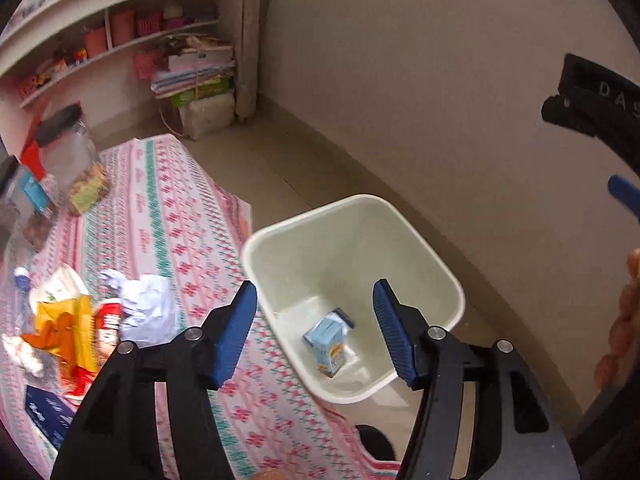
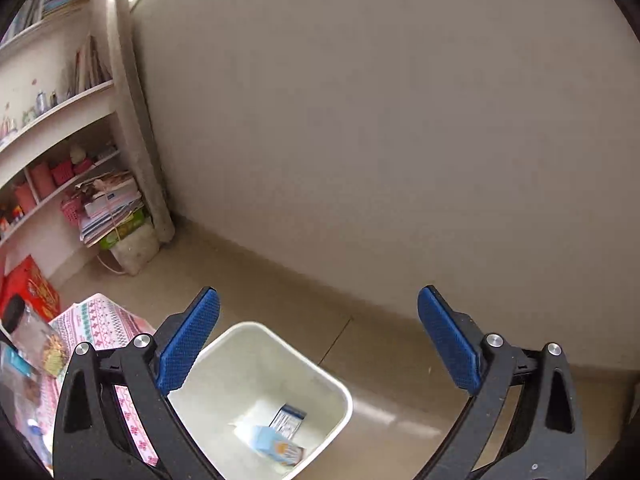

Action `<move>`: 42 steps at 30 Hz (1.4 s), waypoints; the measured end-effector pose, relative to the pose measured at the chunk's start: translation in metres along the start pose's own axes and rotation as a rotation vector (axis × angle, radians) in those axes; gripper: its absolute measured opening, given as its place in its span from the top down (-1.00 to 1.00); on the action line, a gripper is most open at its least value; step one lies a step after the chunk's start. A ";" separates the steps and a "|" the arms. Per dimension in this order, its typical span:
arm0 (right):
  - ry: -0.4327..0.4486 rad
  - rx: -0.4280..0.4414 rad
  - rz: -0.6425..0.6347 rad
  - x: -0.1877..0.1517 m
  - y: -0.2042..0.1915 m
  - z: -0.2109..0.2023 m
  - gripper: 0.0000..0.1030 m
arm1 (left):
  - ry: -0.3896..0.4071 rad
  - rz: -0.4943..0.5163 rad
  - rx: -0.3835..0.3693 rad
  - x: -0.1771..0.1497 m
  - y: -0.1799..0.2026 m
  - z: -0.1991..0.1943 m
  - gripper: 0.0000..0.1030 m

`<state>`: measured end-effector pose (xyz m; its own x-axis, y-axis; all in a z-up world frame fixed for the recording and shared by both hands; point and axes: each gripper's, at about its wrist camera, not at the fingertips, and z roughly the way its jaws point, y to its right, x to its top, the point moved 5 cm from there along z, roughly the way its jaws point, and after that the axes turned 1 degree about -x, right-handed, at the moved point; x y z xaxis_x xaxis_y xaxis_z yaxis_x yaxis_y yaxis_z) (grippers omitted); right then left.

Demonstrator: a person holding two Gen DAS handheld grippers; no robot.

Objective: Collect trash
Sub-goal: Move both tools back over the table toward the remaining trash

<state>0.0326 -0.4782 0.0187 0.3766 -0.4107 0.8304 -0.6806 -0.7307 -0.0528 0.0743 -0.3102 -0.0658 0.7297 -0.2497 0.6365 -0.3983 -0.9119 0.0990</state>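
White bin point(image 1: 448, 280) on floor holds blue carton point(image 1: 328, 340). Left claw point(image 1: 316, 332) above it, released, empty. Right claw point(image 2: 320, 340) spread wide, empty.

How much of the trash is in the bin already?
Some. The white bin holds a light blue carton and a small box. Both grippers, left gripper and right gripper, are open and empty. Crumpled paper and wrappers wait on the patterned cloth.
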 end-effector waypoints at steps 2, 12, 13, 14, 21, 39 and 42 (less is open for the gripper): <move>0.012 -0.002 -0.025 -0.002 -0.007 -0.004 -0.85 | 0.019 0.023 0.058 -0.002 -0.010 -0.008 -0.17; 0.087 0.152 -0.155 -0.021 -0.073 -0.041 -0.87 | 0.133 0.111 0.364 -0.021 -0.082 -0.053 -0.58; 0.062 0.177 -0.166 -0.026 -0.080 -0.040 -0.87 | 0.133 0.115 0.383 -0.024 -0.089 -0.057 -0.59; 0.038 0.192 -0.179 -0.031 -0.088 -0.039 -0.87 | 0.133 0.120 0.406 -0.029 -0.098 -0.061 -0.61; -0.058 0.282 -0.318 -0.073 -0.149 -0.048 -0.87 | 0.080 0.092 0.520 -0.051 -0.168 -0.075 -0.62; -0.232 0.414 -0.533 -0.154 -0.230 -0.061 -0.87 | -0.114 -0.416 0.449 -0.085 -0.315 -0.077 -0.62; -0.243 0.420 -0.543 -0.155 -0.230 -0.060 -0.87 | -0.129 -0.506 0.455 -0.087 -0.333 -0.076 -0.62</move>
<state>0.0931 -0.2132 -0.0648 0.7548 -0.0040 0.6559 -0.0775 -0.9935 0.0831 0.1009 0.0400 -0.0956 0.8358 0.2313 0.4978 0.2608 -0.9653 0.0108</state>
